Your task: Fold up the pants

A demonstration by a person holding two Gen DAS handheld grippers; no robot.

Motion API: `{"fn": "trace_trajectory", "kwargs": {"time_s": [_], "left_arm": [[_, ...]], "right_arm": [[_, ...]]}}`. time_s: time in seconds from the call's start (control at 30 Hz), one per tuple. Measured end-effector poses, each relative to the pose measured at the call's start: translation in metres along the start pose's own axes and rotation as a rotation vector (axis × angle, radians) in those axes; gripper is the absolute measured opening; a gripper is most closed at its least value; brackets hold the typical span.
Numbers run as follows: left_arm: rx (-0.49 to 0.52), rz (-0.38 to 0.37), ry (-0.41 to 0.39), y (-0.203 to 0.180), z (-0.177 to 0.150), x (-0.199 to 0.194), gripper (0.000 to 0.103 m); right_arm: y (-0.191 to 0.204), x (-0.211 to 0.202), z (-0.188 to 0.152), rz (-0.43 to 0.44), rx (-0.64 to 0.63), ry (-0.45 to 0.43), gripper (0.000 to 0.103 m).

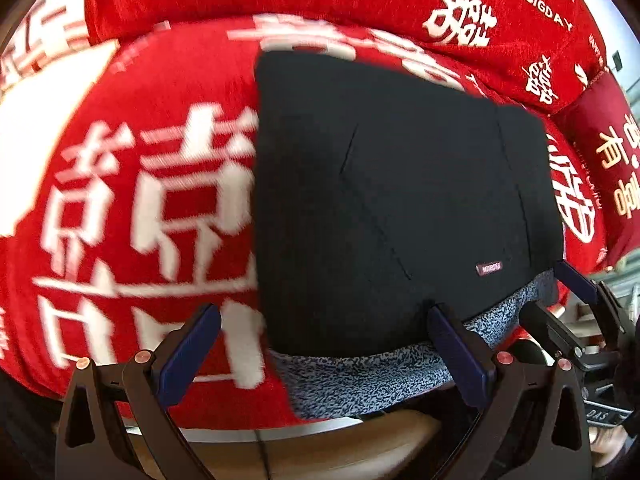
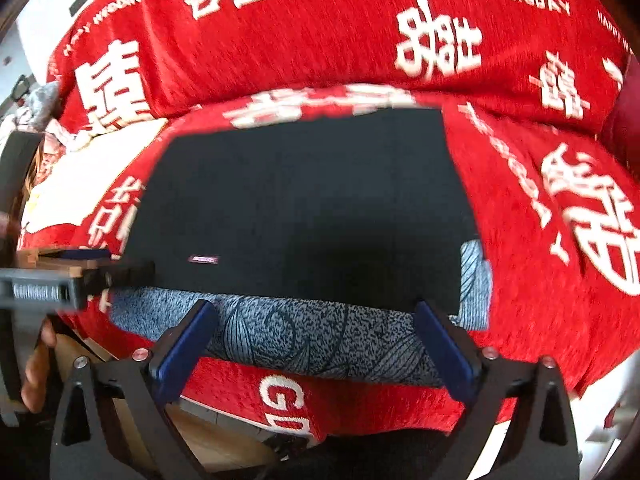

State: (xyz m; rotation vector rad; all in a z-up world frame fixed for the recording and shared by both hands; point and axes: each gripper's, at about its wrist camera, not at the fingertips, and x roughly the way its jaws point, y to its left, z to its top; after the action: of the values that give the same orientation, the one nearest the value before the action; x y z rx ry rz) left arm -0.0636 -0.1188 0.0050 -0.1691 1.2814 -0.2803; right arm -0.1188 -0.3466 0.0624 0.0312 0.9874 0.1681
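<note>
The black pants (image 1: 400,200) lie folded into a flat rectangle on a red cover, on top of a grey-speckled folded cloth (image 1: 360,376). A small label (image 1: 489,268) shows near their front edge. My left gripper (image 1: 324,320) is open and empty, just in front of the pants' near edge. In the right wrist view the pants (image 2: 304,208) lie flat with the speckled cloth (image 2: 320,340) under them. My right gripper (image 2: 316,316) is open and empty over the cloth's front edge. The other gripper (image 2: 120,270) shows at the left, at the pants' left corner.
The red cover with white characters (image 1: 160,184) spreads over a sofa seat, with a red cushion (image 2: 360,32) behind. A dark red pillow (image 1: 612,148) sits at the right. The seat's front edge (image 2: 288,404) drops to a wooden floor (image 1: 320,440).
</note>
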Motion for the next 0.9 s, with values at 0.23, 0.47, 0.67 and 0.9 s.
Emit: {"fn": "trace_trajectory", "kwargs": {"time_s": [0.23, 0.47, 0.67, 0.9], "left_arm": [[-0.02, -0.054, -0.064, 0.001, -0.006, -0.023, 0.103], [0.035, -0.02, 0.129, -0.009, -0.008, 0.019, 0.103], [0.053, -0.099, -0.049, -0.004, 0.027, -0.03, 0.103], [-0.051, -0.126, 0.03, 0.01, 0.054, 0.016, 0.103]], "right_arm": [[0.003, -0.029, -0.003, -0.006, -0.004, -0.066, 0.102], [-0.006, 0.002, -0.012, 0.009, 0.038, 0.067, 0.102], [-0.062, -0.051, 0.003, 0.014, 0.131, -0.121, 0.103], [-0.13, -0.005, 0.022, 0.168, 0.318, -0.045, 0.103]]}}
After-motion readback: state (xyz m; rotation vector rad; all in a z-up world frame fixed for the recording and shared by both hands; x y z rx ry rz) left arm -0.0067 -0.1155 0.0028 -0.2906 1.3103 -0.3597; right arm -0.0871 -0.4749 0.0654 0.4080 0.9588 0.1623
